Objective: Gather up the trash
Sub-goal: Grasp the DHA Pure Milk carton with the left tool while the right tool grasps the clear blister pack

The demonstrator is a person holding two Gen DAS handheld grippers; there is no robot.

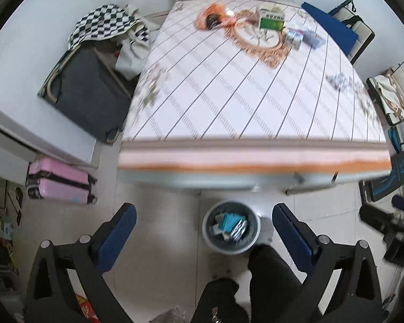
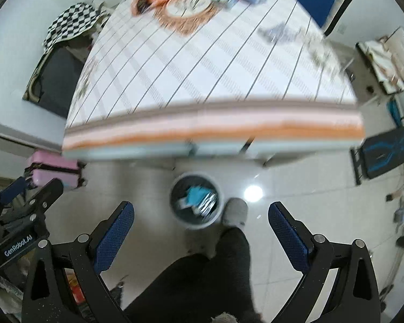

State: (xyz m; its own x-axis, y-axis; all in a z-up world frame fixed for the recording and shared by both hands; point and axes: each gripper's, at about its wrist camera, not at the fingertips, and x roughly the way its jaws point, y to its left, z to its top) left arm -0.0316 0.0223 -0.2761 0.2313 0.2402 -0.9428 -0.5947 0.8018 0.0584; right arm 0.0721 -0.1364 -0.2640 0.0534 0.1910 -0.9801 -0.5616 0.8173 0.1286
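Between pickups: left claw [image 1: 203, 231] and right claw [image 2: 200, 228] both wide open, empty, above round grey floor bin [image 1: 231, 227]; remaining litter, orange plastic bag [image 1: 211, 16], sits far across patterned desk [image 1: 229, 102], calling for long reach.

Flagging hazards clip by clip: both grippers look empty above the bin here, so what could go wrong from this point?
1. The trash bin sits right by the person's foot; a step could tip it.
2. The remaining litter, the orange bag and green box, lies at the table's far side, so the reach is long.
3. Both views are blurred, so aiming may suffer.
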